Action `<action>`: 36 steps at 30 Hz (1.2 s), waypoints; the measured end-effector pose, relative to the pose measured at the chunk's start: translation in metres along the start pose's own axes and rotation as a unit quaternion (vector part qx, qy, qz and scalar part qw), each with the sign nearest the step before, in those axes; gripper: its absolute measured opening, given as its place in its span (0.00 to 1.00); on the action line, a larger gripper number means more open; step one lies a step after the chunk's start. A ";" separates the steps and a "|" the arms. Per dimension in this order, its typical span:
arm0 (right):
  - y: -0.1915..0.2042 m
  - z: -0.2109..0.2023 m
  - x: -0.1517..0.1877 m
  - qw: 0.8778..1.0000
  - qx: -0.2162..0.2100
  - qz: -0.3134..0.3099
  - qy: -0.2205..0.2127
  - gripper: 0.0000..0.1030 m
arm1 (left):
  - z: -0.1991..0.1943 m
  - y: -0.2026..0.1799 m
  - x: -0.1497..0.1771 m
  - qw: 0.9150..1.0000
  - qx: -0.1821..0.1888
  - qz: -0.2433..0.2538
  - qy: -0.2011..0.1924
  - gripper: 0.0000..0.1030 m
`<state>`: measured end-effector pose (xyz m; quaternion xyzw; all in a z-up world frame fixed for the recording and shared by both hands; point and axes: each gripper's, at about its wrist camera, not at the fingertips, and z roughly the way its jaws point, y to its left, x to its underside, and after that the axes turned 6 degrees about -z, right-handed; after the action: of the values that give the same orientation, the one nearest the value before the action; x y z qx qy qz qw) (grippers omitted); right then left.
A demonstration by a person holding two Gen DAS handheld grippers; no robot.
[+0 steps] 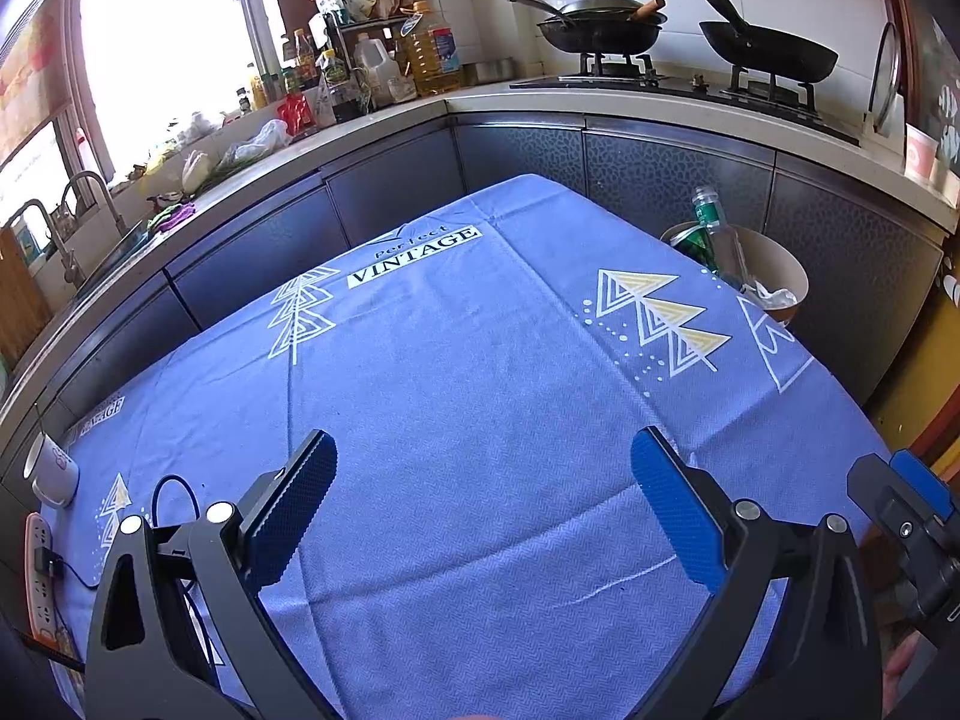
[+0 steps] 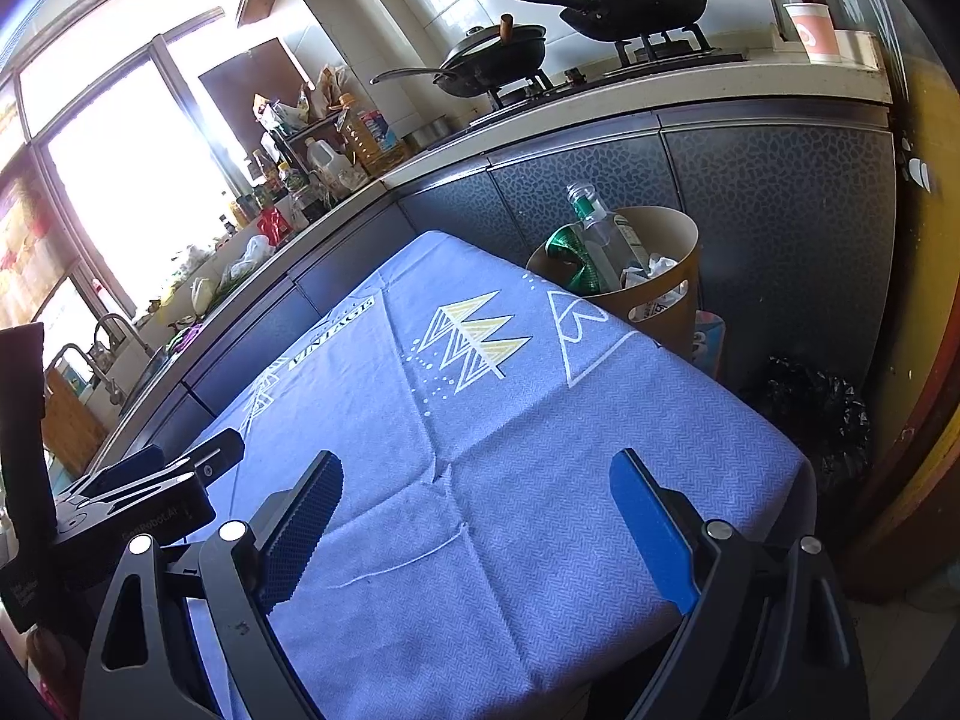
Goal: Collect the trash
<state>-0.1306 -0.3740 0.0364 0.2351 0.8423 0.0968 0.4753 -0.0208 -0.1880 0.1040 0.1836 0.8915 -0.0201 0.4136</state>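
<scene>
Both sets of fingers wide open, nothing held: trash bin [image 2: 672,252] w/ clear bottle [image 2: 606,234] upright, green can and paper inside stands off desk [image 2: 480,450] far-right corner, nearer right gripper [image 2: 480,516] than left gripper [image 1: 480,498]; desk apparently trash-free.

right claw [image 2: 477,516] spread wide, empty | above tablecloth [image 2: 540,420] | bin [image 2: 666,276] (bottle [image 2: 600,228] inside) beyond
</scene>
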 end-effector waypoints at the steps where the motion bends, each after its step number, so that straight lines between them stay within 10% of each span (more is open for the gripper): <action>1: 0.000 0.000 0.000 1.000 0.000 0.000 0.000 0.88 | 0.000 0.000 0.000 1.000 0.000 0.000 0.000 0.94; 36: -0.002 -0.001 0.007 1.000 0.001 0.006 -0.003 0.88 | 0.001 -0.006 0.005 1.000 -0.001 0.021 0.001 0.94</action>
<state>-0.1351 -0.3723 0.0315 0.2410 0.8394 0.0982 0.4771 -0.0258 -0.1925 0.0988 0.2025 0.8877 -0.0105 0.4134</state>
